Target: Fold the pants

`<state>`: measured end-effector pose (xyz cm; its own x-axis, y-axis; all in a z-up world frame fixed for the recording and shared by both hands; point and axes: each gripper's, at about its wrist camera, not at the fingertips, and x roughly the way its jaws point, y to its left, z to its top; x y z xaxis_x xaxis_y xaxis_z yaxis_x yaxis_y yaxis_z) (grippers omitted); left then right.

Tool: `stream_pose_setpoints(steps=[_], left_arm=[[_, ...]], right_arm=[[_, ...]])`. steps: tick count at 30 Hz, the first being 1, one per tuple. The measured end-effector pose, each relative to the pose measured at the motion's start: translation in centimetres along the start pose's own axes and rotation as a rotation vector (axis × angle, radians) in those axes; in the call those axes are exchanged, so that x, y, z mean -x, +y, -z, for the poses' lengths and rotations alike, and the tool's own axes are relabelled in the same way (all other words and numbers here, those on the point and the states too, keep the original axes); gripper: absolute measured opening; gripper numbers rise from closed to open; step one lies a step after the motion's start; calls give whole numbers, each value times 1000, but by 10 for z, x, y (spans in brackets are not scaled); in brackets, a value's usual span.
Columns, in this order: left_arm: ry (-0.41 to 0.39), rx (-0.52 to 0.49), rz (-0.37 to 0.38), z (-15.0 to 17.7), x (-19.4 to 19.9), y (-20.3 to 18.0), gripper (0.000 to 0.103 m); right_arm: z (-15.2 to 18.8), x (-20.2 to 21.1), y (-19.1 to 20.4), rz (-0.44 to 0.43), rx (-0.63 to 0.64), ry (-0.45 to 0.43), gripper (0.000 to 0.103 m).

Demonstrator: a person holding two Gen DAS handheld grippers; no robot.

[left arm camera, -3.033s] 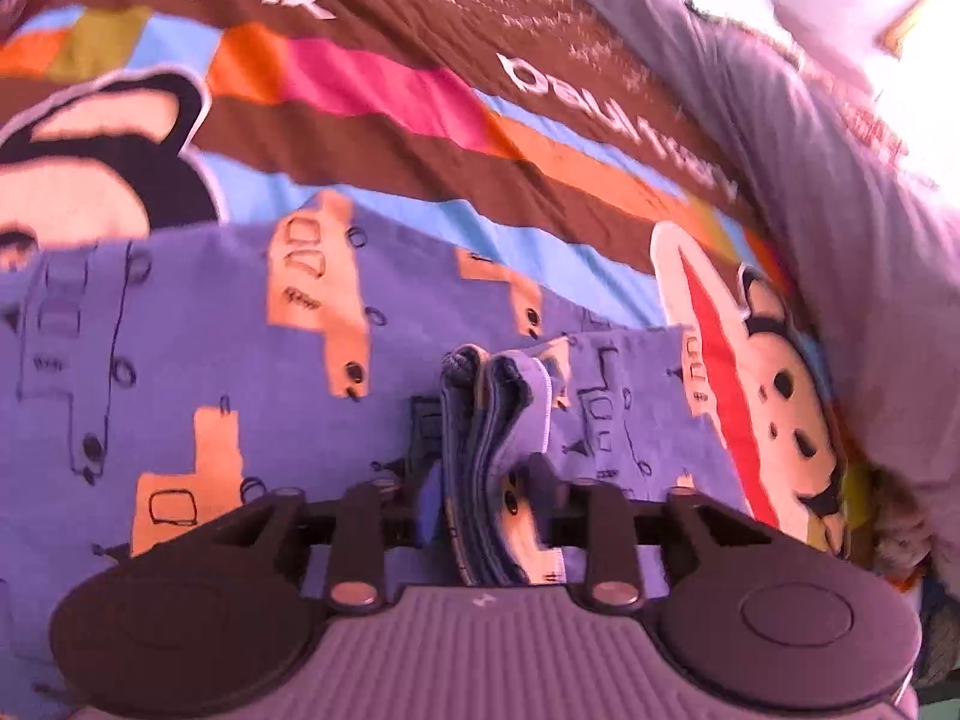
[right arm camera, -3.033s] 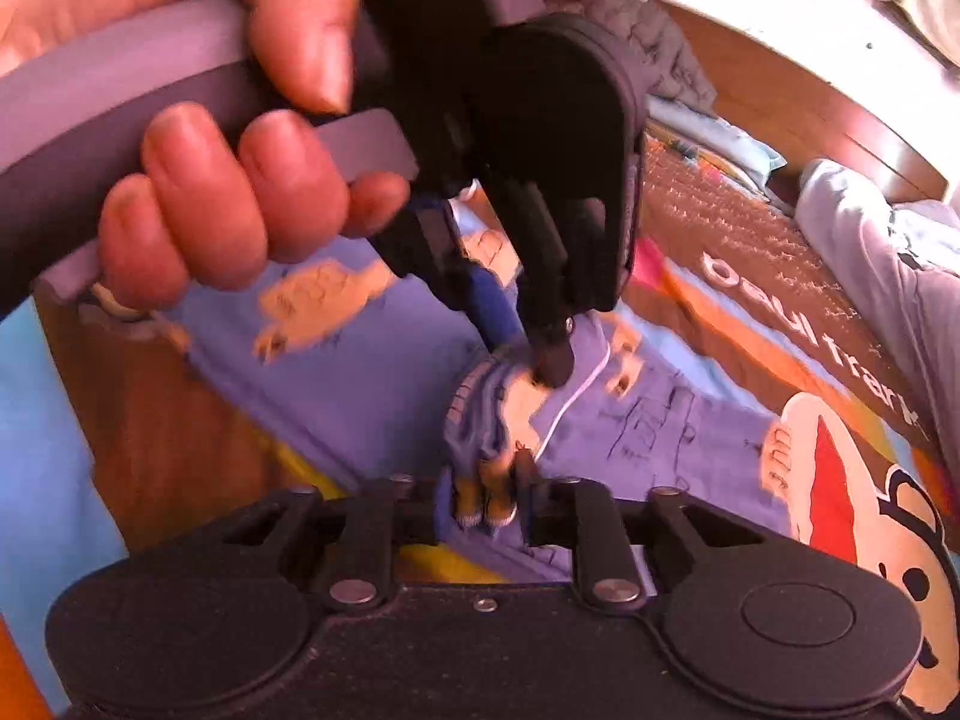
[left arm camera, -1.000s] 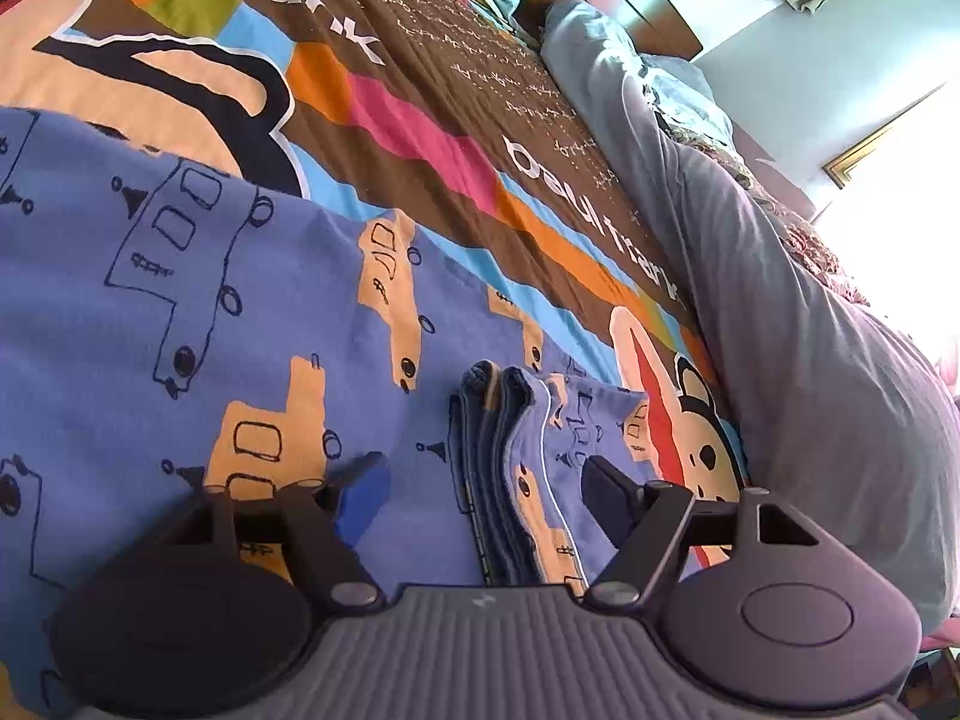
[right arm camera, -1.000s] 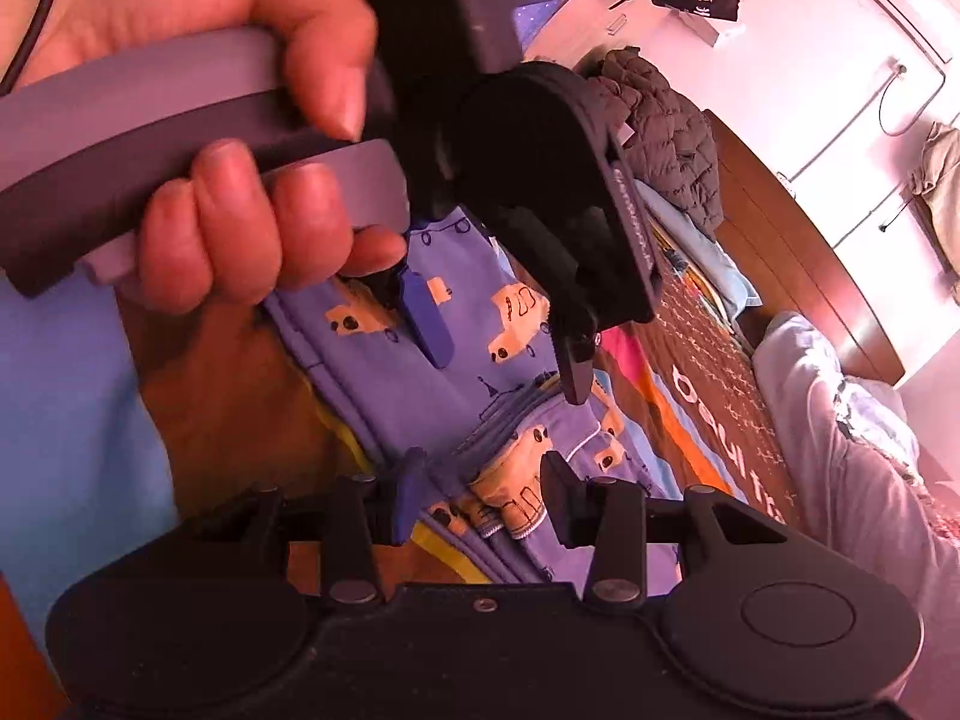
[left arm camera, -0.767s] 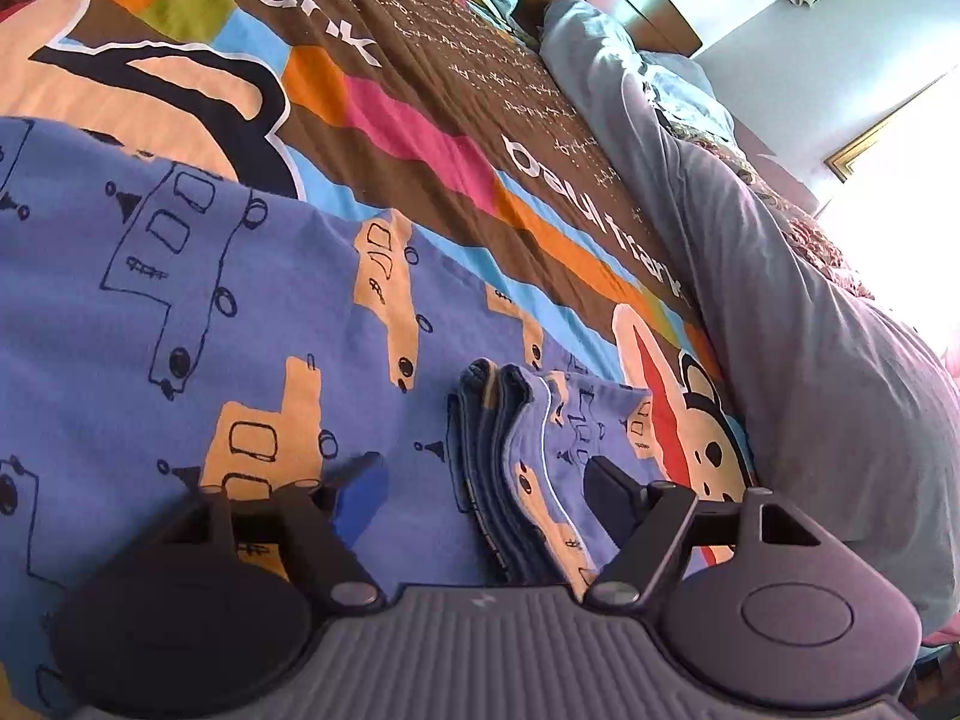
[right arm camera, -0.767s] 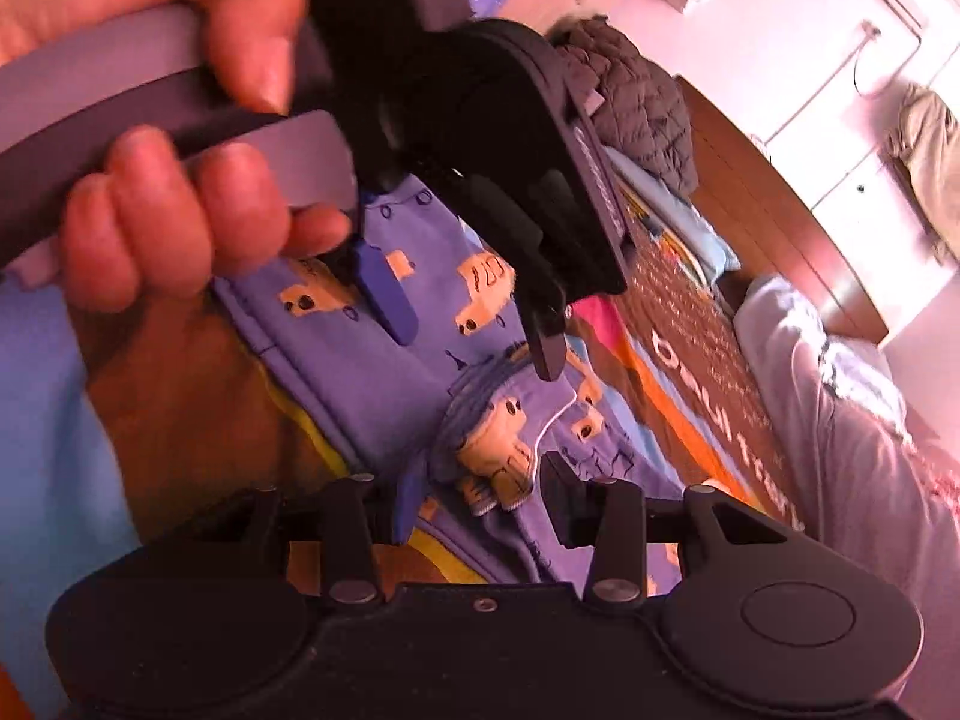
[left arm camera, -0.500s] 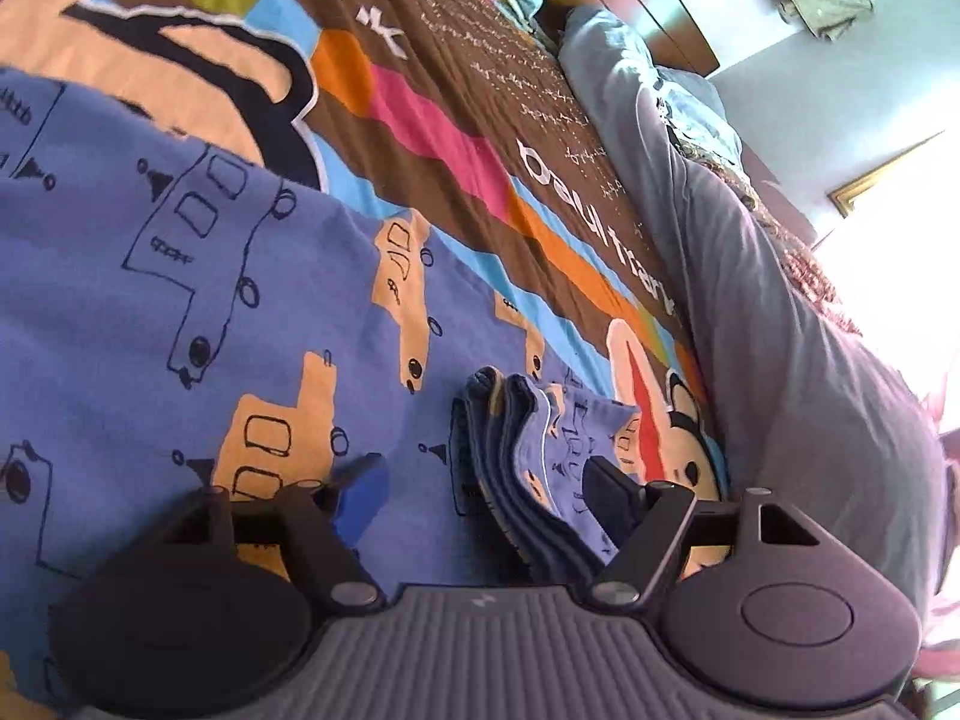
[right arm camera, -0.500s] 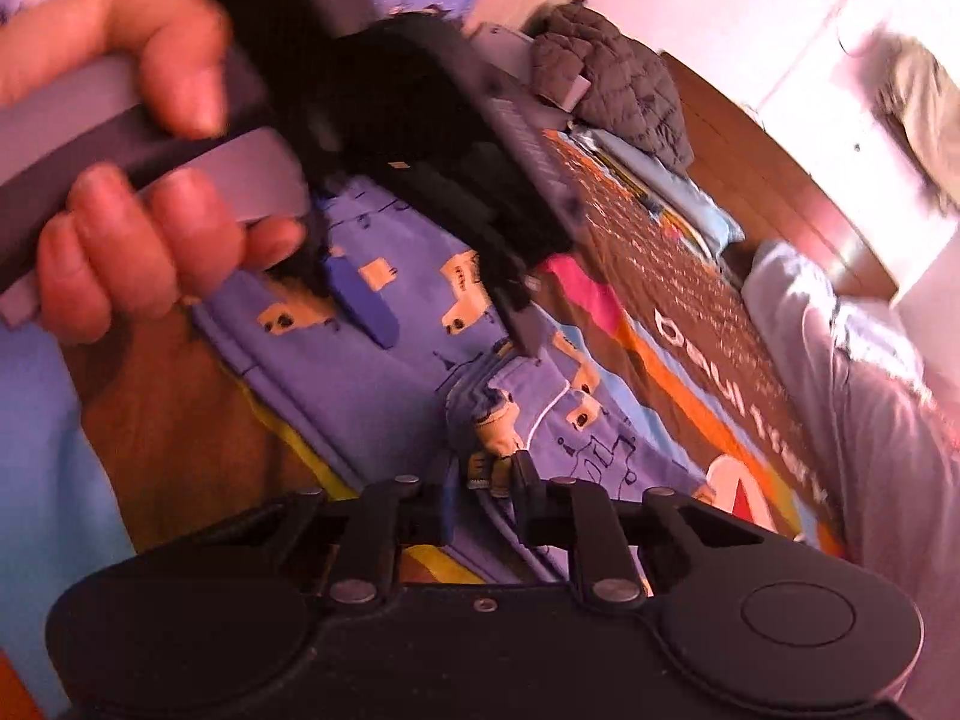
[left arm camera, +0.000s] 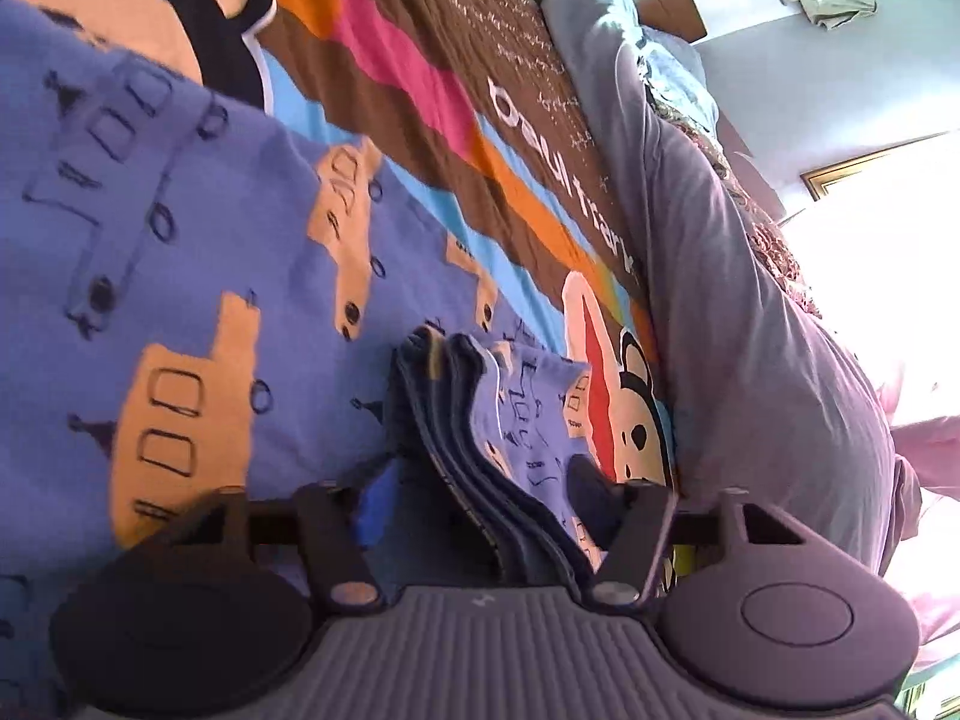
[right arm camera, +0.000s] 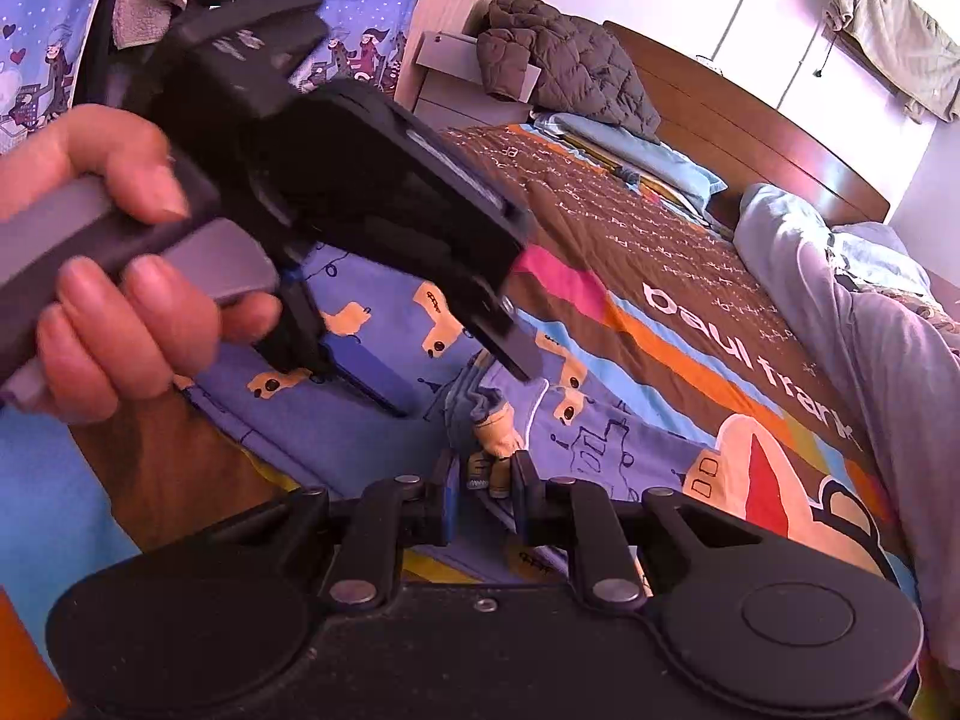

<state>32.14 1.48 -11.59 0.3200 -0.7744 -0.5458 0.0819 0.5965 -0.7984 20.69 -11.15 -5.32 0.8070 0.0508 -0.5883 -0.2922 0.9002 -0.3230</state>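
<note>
Blue pants with orange and outlined trucks [left arm camera: 198, 276] lie on a patterned bedspread [left arm camera: 420, 78]. A bunched stack of hem edges [left arm camera: 456, 414] stands up between the open jaws of my left gripper [left arm camera: 480, 492], which does not clamp it. In the right wrist view the same pants [right arm camera: 600, 426] lie below the hand-held left gripper [right arm camera: 462, 384], whose fingers are spread. My right gripper [right arm camera: 483, 483] is shut on the bunched hems [right arm camera: 492, 438].
A grey-lilac duvet [left arm camera: 750, 324] lies along the right of the bed. A wooden headboard [right arm camera: 750, 138], a light blue pillow [right arm camera: 636, 150] and a brown quilted jacket [right arm camera: 558, 66] are at the far end. White wardrobes stand behind.
My left gripper opened and let go of the hem stack. My right gripper opened briefly, then shut again on the bunched hems. Both cameras tilted up toward the headboard.
</note>
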Motion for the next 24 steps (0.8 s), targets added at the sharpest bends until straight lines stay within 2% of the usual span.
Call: stream_pose_setpoints(steps=[1, 3, 6, 10, 17, 19, 21, 23, 24], left_arm=[[9, 14, 3, 0, -4, 1, 34], [19, 49, -5, 4, -7, 4, 17], [5, 37, -46, 8, -3, 3, 12], [-32, -35, -101, 9, 13, -10, 11], [-56, -252, -280, 7, 63, -25, 12], [-47, -275, -335, 3, 69, -19, 18], [-34, -254, -391, -1, 69, -11, 24], [-40, -226, -385, -4, 71, -10, 28], [-50, -226, -392, -4, 72, -13, 34]], right_arm=[[1, 0, 1, 1, 3, -1, 18], [1, 0, 1, 2, 9, -2, 18], [2, 0, 2, -5, 6, 0, 18], [3, 3, 5, -23, -17, -7, 18], [-16, 12, 30, -91, -3, -66, 18], [-20, 12, 42, -120, 9, -77, 18], [-24, 8, 57, -151, 37, -62, 20], [-25, 1, 70, -156, 97, -25, 29], [-24, 2, 72, -160, 121, -24, 35]])
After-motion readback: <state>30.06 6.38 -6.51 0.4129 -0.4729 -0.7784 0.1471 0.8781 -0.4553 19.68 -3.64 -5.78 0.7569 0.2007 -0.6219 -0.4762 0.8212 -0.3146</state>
